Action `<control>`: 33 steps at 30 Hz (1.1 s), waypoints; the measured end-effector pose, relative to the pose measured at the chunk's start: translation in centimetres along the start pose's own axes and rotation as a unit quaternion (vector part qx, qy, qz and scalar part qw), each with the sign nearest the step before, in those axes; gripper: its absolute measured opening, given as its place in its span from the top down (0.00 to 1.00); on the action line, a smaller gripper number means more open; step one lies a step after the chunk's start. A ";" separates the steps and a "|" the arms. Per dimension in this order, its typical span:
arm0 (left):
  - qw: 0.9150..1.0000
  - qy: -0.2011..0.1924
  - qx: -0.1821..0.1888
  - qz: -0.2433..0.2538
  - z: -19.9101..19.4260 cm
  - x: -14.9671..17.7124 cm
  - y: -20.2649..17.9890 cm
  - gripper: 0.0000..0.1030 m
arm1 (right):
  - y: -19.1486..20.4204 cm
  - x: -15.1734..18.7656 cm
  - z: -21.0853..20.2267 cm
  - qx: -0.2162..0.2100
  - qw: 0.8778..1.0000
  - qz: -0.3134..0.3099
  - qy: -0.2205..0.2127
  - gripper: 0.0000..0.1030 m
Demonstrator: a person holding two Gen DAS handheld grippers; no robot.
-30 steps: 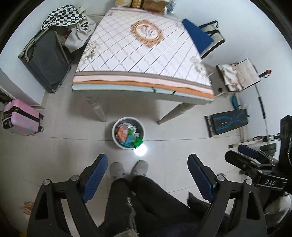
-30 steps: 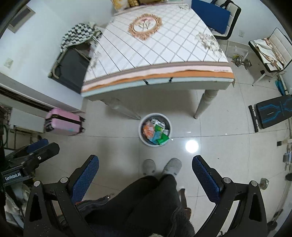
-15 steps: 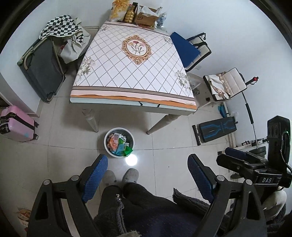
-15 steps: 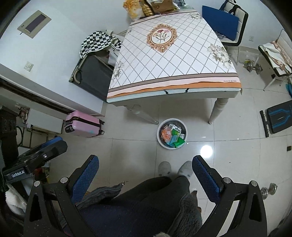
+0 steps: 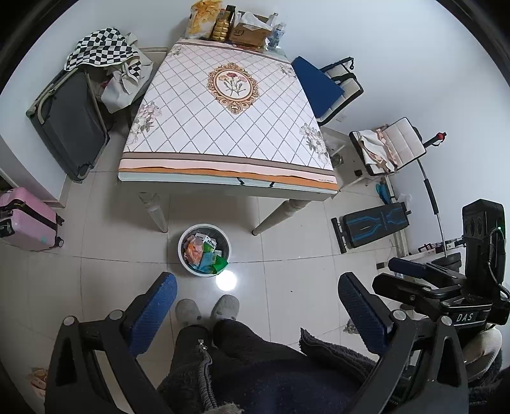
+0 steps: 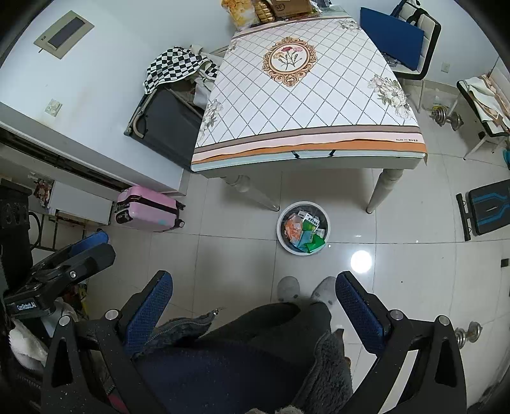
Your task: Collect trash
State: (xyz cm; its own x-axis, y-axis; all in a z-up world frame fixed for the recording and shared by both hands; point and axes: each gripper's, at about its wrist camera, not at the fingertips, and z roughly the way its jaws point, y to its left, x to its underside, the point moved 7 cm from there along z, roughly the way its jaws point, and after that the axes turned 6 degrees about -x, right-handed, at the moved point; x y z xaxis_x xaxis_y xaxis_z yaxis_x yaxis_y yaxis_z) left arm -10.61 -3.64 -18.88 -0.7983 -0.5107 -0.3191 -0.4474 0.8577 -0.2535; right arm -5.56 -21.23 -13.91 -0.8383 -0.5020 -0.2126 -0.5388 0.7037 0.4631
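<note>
A round white bin [image 5: 183, 254] full of colourful wrappers [image 5: 204, 253] stands on the tiled floor in front of the table; it also shows in the right wrist view [image 6: 283, 242]. My left gripper [image 5: 256, 302] is open and empty, held high above the floor over the person's legs and slippers. My right gripper [image 6: 253, 301] is open and empty at about the same height. Each gripper shows at the edge of the other's view. The patterned tablecloth [image 5: 229, 108] has no loose trash on it.
Boxes and snack bags [image 5: 232, 27] stand at the table's far end. A dark suitcase [image 5: 68, 124] and a pink suitcase [image 5: 27, 227] are at the left. Chairs [image 5: 331, 89] and a weight bench [image 5: 369, 227] are at the right. Dumbbells [image 6: 446, 116] lie on the floor.
Both grippers have risen and pulled back from the table, so the bin and table look smaller and the table's far end has come into view. Both stay open.
</note>
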 end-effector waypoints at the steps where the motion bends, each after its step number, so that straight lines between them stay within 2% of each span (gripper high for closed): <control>1: 1.000 0.000 0.001 0.001 0.0 0.1 0.0 0.00 | 0.1 0.0 -0.1 0.001 1.000 -0.001 0.001 0.00; 33: 1.000 0.006 0.008 0.012 0.6 0.4 -1.6 0.00 | -0.3 0.8 -1.1 0.005 1.000 0.008 0.003 0.00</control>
State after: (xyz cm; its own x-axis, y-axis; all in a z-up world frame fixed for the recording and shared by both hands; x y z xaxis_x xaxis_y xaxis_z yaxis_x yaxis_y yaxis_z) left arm -9.95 -5.25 -19.13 -0.8139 -0.4892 -0.3135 -0.4218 0.8686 -0.2601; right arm -5.96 -22.40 -13.33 -0.8463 -0.4937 -0.1999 -0.5261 0.7164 0.4582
